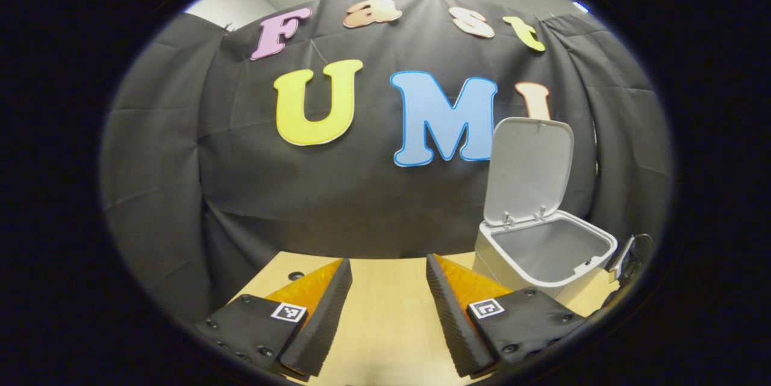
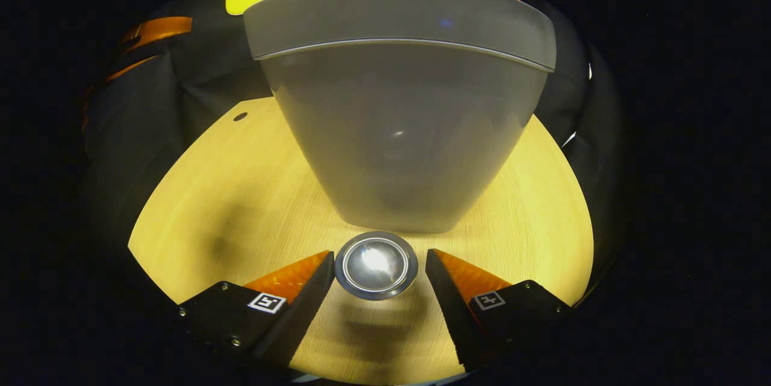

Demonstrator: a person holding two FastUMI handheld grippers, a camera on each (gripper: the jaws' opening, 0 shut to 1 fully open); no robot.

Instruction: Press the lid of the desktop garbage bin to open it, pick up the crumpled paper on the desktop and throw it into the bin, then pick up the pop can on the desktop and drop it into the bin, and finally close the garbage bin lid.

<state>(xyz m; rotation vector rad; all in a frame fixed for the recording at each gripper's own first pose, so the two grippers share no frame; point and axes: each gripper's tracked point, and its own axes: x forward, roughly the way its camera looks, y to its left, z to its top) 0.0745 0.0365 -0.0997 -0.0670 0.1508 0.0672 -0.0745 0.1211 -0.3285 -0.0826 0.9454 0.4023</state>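
Left gripper view: bin point(image 1: 545, 253) at right on table point(image 1: 385, 326), lid point(image 1: 530, 172) raised upright, so opening step judged done; visible inside bare, deeper part hidden. Left gripper point(image 1: 385, 314) over bare wood, jaws apart, holding nothing.

Right gripper view: bin wall close ahead, can point(image 2: 376, 265) upright on table just before it, top end facing camera. Right gripper point(image 2: 379, 286) straddles can, jaws apart, contact not evident. Crumpled paper's place cannot be told. Can drop and lid closing remain.
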